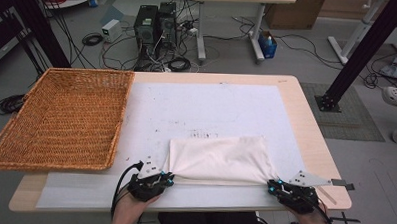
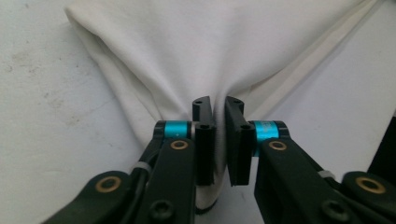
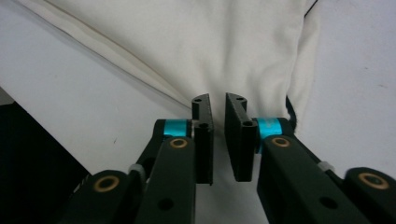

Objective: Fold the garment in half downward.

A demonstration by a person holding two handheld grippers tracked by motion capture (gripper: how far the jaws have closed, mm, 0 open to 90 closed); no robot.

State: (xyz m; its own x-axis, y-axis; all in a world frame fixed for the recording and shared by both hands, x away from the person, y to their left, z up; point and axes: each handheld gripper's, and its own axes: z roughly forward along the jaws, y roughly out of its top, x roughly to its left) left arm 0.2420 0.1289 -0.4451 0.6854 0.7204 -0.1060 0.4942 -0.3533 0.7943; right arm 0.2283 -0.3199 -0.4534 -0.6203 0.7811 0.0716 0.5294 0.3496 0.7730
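Being soft and light, the white cloth (image 1: 220,158) is pinched at its near corners (jaws nearly closed) by left gripper (image 1: 165,180) and right gripper (image 1: 274,185).

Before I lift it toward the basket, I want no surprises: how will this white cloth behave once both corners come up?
The white cloth will probably sag between the left gripper and the right gripper: it bunches into soft folds at each pinch. It looks light, lying thin and flat on the table. The jaws hold only corners, so it might slip.
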